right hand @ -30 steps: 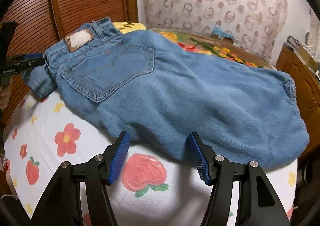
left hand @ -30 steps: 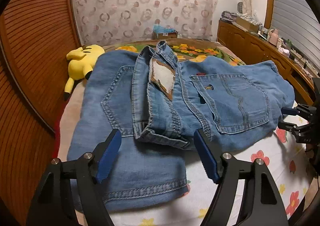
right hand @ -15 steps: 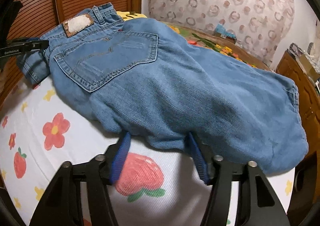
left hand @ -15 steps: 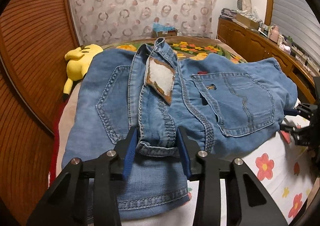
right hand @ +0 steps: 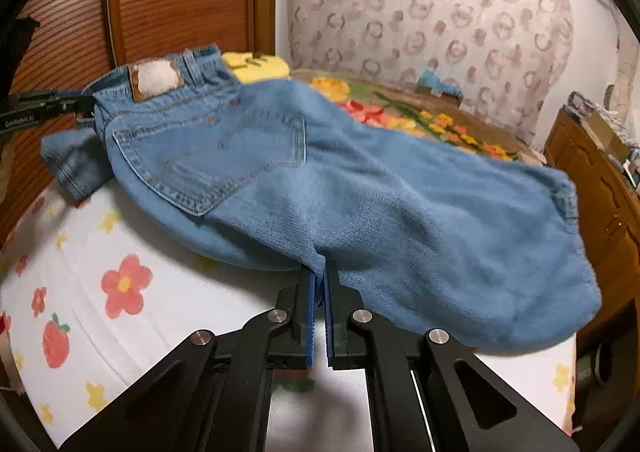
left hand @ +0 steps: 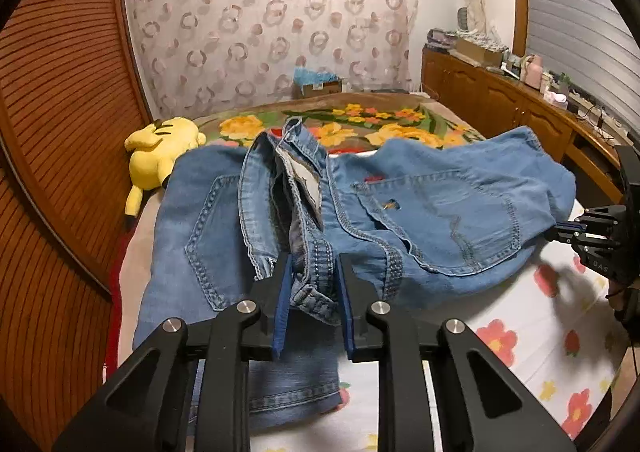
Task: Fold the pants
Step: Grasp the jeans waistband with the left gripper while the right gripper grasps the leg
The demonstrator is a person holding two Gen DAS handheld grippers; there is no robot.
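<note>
Blue-padded fingers (left hand: 280,304) of the left gripper (left hand: 313,292) are seen clamped on the bunched waistband of the jeans (left hand: 420,219), w/ denim pinched between both pads. Fingers (right hand: 309,316) of the right gripper (right hand: 319,292) are pressed nearly together on a thin fold at the near edge of the jeans, approx. mid-leg; only a sliver of cloth is visible between the pads.

Jeans are spread across the bed (right hand: 200,292), on a white sheet printed w/ red flowers and strawberries. Back pockets are turned up, and a pale leather patch (right hand: 156,79) is shown at the waistband. Part of the waistband is lifted and twisted in the left grip, while one leg end is draped under the left gripper toward the bed's near edge. In the right wrist view the leg is stretched out to the right, its cuff end hanging near the bed's edge.

A yellow plush toy (left hand: 160,155) is set beside the jeans, against the slatted wood headboard (left hand: 60,131). A floral blanket (left hand: 360,123) is laid beyond, w/ a patterned curtain (left hand: 272,19) behind and a wooden cabinet (left hand: 500,99) along the right.
</note>
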